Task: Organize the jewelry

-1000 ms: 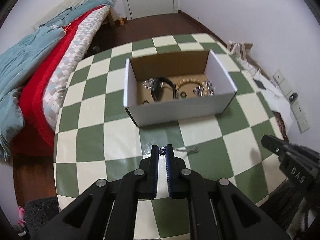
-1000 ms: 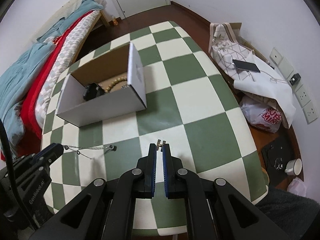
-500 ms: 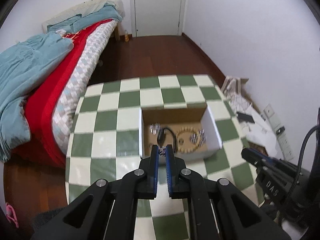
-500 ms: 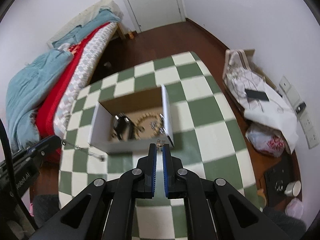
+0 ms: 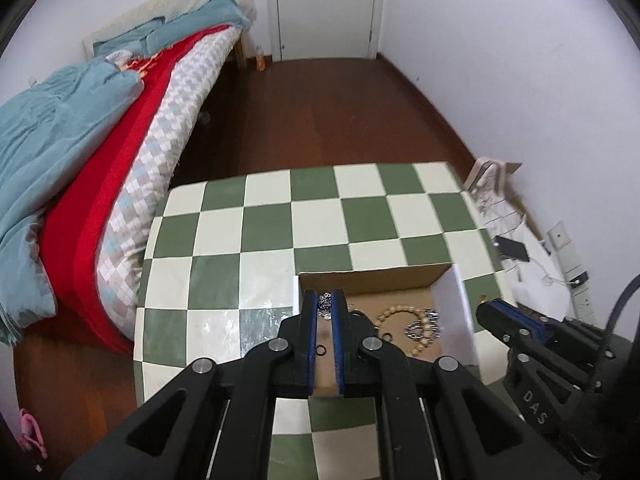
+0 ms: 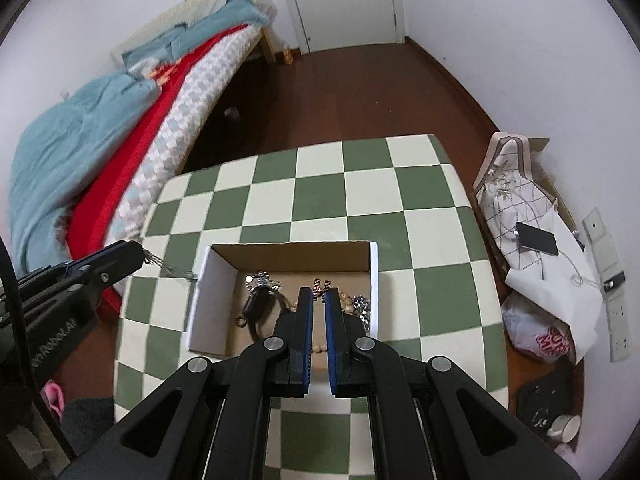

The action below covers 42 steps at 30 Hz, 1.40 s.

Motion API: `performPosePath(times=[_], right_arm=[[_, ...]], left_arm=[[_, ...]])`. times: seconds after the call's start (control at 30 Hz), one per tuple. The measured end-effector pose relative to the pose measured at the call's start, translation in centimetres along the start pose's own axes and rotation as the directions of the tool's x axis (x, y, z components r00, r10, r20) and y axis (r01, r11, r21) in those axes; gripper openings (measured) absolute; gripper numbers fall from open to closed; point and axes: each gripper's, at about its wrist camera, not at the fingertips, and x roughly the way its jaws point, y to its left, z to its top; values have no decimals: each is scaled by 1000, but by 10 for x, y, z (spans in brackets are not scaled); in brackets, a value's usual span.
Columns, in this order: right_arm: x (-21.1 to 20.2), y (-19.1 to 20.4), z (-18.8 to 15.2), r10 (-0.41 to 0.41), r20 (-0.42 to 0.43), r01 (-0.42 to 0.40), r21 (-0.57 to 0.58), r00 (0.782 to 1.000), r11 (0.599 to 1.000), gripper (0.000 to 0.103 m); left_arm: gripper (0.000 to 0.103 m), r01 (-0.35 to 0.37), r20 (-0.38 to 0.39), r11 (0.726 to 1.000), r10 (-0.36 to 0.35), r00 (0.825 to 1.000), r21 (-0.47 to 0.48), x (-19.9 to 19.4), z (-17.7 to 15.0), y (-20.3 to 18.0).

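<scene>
A white cardboard box (image 5: 454, 300) (image 6: 288, 245) stands on the checked table (image 5: 264, 240). Inside lie a wooden bead bracelet (image 5: 394, 312), a black band (image 6: 260, 308) and silver pieces (image 6: 262, 278). My left gripper (image 5: 325, 294) hangs over the box's left end, shut on a silver chain (image 5: 325, 303). From the right wrist view that chain (image 6: 168, 267) dangles from the left gripper (image 6: 138, 250), just left of the box. My right gripper (image 6: 318, 290) is shut on a small gold piece (image 6: 321, 283) above the box's inside; it also shows as the right gripper (image 5: 486, 310) beside the box.
A bed (image 5: 120, 120) with red and blue covers runs along the left of the table. On the floor to the right are a patterned bag (image 6: 508, 184), a phone (image 6: 536, 238) on white paper and a plastic bag (image 6: 540, 340). A door (image 5: 326, 8) stands at the far wall.
Both grippers have risen from the table top and moved forward over the box, each still shut on its piece. The chain has lifted off the table with the left gripper.
</scene>
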Motion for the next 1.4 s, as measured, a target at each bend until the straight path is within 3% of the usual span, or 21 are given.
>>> performPosePath(times=[0.33, 0.53, 0.7, 0.73, 0.8, 0.87, 0.93, 1.0, 1.03, 1.07, 1.13, 1.4], right_arm=[[47, -8, 6, 4, -84, -7, -27, 996, 1000, 6], [60, -12, 12, 27, -113, -30, -27, 993, 999, 6], [63, -12, 15, 20, -137, -24, -27, 990, 999, 7], [63, -12, 15, 8, -141, -13, -30, 990, 999, 9], [61, -13, 15, -2, -144, -2, -28, 990, 1000, 29], [57, -13, 14, -26, -137, 22, -35, 990, 999, 74], [51, -12, 12, -45, -128, 39, -43, 991, 998, 78], [47, -12, 10, -84, -126, 78, -57, 988, 995, 78], [44, -12, 9, -98, -122, 91, -59, 988, 994, 80], [42, -12, 7, -117, -121, 110, -61, 986, 992, 88], [38, -13, 5, -151, -120, 143, -67, 981, 987, 97], [20, -17, -14, -202, -123, 197, -55, 972, 979, 102]], left_arm=[[4, -5, -102, 1000, 2, 995, -24, 52, -6, 5], [5, 14, -132, 999, -20, 991, -40, 64, -8, 5], [9, -15, -132, 999, 9, 991, -51, 63, -7, 8], [9, -23, -130, 998, 15, 991, -57, 61, -7, 9], [9, -38, -117, 997, 30, 993, -64, 56, -6, 11], [18, -50, -103, 996, 42, 994, -68, 50, -5, 13], [64, -61, -80, 995, 55, 995, -74, 43, -5, 15], [87, -80, -46, 994, 76, 996, -81, 34, -6, 17], [87, -83, -35, 993, 80, 996, -79, 30, -6, 18], [87, -94, -29, 993, 92, 995, -73, 27, -6, 18], [100, -112, -26, 992, 111, 993, -64, 22, -7, 18], [103, -164, -17, 985, 163, 986, -46, 5, -27, 17]])
